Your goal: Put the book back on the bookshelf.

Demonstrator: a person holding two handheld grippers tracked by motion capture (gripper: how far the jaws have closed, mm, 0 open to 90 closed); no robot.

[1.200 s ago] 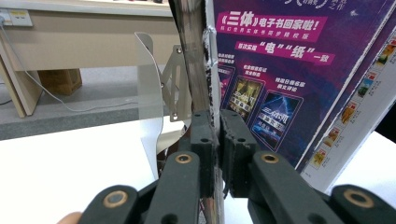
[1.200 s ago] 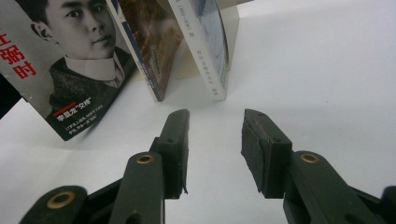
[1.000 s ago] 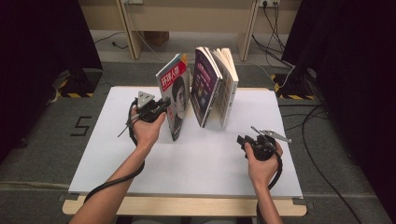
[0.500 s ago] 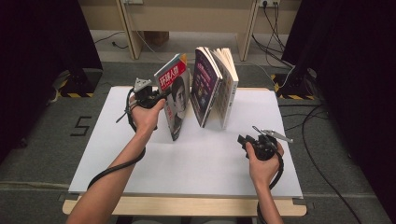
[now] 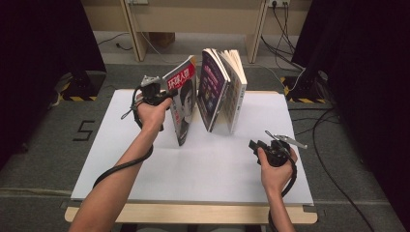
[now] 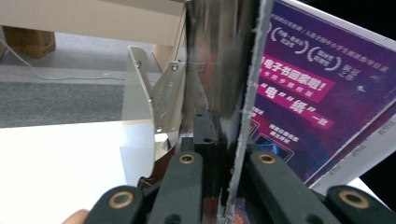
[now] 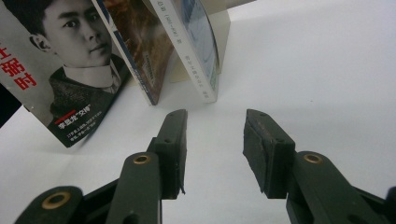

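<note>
A magazine [image 5: 183,104] with a red title and a portrait cover stands tilted on the white tabletop [image 5: 217,169], left of a purple-covered book [image 5: 212,92]. More upright books [image 5: 235,87] stand behind that one. My left gripper [image 5: 167,96] grips the magazine's upper left edge. In the left gripper view its jaws [image 6: 224,140] have just been closing and now pinch the magazine's edge [image 6: 247,102], with the purple cover [image 6: 317,93] beyond. My right gripper [image 5: 254,145] rests low at the right, open [image 7: 212,140] and holding nothing, facing the magazine [image 7: 60,79] and the books [image 7: 191,46].
A pale metal bracket [image 6: 159,93] shows behind the magazine in the left gripper view. Wooden furniture legs [image 5: 133,29] and cables [image 5: 333,145] lie on the grey floor beyond and beside the table. Bare white tabletop stretches in front of the books.
My left hand has risen and moved away along the magazine's left edge, and its jaws have closed on that edge. The right hand has stayed put.
</note>
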